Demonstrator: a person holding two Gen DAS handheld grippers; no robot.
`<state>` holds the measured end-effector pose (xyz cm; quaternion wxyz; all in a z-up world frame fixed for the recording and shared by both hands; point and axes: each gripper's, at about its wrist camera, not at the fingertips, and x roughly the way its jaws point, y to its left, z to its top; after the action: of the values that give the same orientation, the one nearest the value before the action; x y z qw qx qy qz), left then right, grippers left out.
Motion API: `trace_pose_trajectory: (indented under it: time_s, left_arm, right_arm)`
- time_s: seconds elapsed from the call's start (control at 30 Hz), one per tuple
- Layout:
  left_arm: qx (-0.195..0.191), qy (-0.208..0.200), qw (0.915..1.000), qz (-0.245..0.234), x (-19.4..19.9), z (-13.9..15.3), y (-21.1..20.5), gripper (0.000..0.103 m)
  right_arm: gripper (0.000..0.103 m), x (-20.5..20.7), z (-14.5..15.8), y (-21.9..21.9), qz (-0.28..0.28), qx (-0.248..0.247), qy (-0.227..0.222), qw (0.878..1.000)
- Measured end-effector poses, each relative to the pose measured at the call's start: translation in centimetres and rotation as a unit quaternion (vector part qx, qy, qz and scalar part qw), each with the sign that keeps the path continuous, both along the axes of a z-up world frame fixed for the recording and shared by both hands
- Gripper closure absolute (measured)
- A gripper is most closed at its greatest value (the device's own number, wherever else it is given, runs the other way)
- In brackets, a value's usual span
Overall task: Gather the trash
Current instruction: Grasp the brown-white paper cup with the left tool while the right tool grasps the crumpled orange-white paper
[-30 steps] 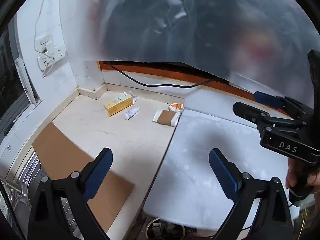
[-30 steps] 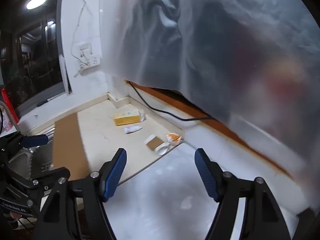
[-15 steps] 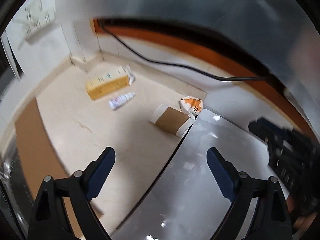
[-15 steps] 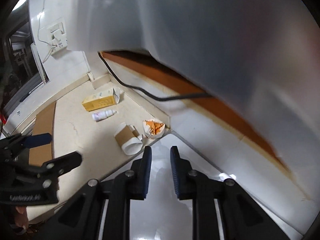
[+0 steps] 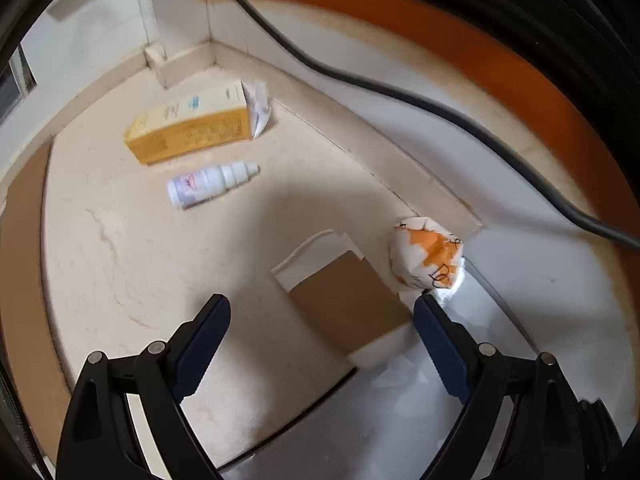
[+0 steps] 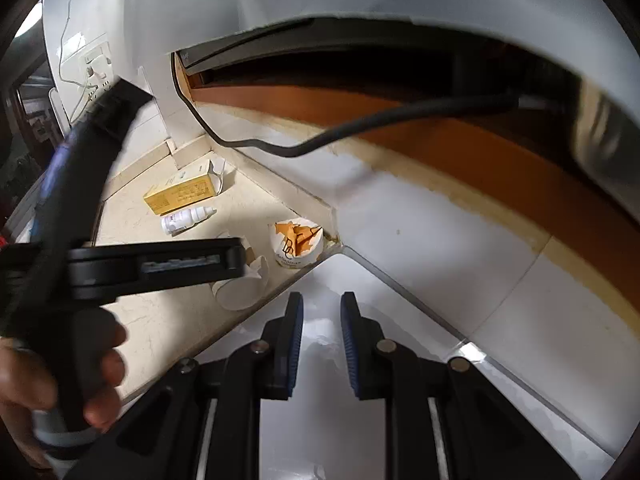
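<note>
Worktop of pale cream stone runs into the tiled corner, with a glossy grey slab meeting it at the near right and a black cable trailing along the wall above an orange band. Four pieces of trash lie on it, none yet picked up. Biggest is the yellow carton, on its side near the corner with its end flap torn open. Next comes the flattened paper cup with a brown sleeve, lying at the seam where stone meets slab. Just beside its right edge, possibly touching, sits the crumpled orange-and-white wrapper, tucked against the low ledge. Smallest is the white dropper bottle, on its side just in front of the carton and well apart from the cup. The left tool hangs low over the cup with its jaws spread wide, one blue pad on each side of the sleeve and nothing between them but the cup below. The right tool waits over the grey slab with its pads drawn nearly together, a narrow gap between them, holding nothing. The step in hand looks like the approach for the first pick-up; the next move probably calls for lowering the left tool until its pads straddle the cup, then closing gently, since the squashed paper may slide or buckle.
</note>
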<state>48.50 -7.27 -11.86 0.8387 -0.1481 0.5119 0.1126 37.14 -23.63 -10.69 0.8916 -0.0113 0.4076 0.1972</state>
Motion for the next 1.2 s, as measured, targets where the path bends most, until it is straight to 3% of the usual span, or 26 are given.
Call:
trace_pose_trajectory:
  time_s: [0.17,0.47,0.9,1.0,1.07,1.2]
  left_arm:
    - [-0.012,-0.002,0.9999,-0.002,0.0,-0.6,0.0,0.011]
    - [-0.085,-0.001,0.9962,-0.015,-1.6,-1.5,3.1,0.015]
    - [-0.102,0.034,0.9935,-0.037,0.3,-2.7,1.9,0.015]
    - [-0.096,0.034,0.9936,-0.049,0.8,-3.0,1.2,0.028]
    - [-0.116,0.027,0.991,-0.061,1.0,-3.0,0.9,0.054]
    - [-0.078,0.027,0.9951,-0.055,0.7,-2.7,1.2,0.055]
  right_arm:
    - [0.084,0.6,-0.3,-0.1,0.007,0.015,0.003,1.0]
    - [0.084,2.1,-1.5,1.5,0.019,0.031,0.019,0.999]
    - [0.082,3.1,-2.1,2.4,0.013,0.046,0.03,0.998]
    - [0.082,3.3,-2.2,2.5,0.012,0.046,0.032,0.998]
    - [0.077,3.5,-2.2,2.6,0.008,0.046,0.032,0.998]
    - [0.072,3.8,-2.5,2.8,0.007,0.044,0.034,0.998]
